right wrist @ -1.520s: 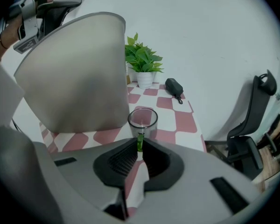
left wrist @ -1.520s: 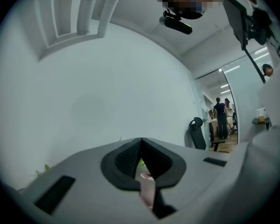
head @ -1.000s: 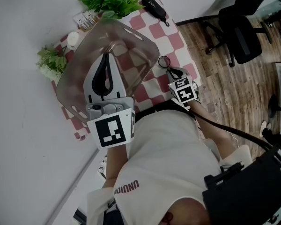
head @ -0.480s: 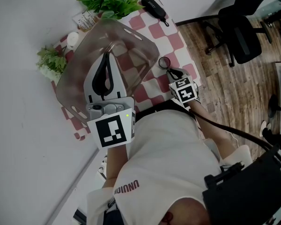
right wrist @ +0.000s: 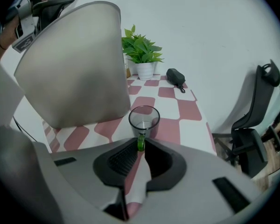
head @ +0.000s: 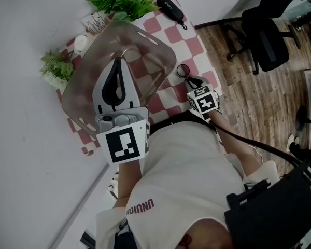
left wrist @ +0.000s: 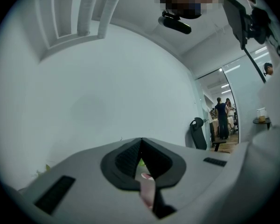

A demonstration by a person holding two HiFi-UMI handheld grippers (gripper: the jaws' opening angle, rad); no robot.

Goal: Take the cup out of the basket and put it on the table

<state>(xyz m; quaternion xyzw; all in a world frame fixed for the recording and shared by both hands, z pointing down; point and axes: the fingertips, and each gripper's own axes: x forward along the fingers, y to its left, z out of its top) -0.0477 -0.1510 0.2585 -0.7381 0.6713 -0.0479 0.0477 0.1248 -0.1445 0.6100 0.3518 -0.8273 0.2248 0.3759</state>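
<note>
Right fingers pinch cup handle; cup empty, on table; basket tilted.

Clear, glossy cup with a green plastic handle; smoky translucent plastic basket; cloth-covered worktop; wood-plank floor.

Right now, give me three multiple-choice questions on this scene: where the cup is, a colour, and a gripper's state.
1. Where does the cup stand? A in the basket; B on the checked tablecloth; C held in mid-air.
2. What colour is the cup's handle? A green; B red; C black.
3. How are the right gripper's jaws? A wide apart, empty; B closed on the cup's handle; C closed on the basket.
Answers: B, the cup rests on the tablecloth, outside the basket; A, the handle shows green; B, the jaws pinch that handle.
</note>
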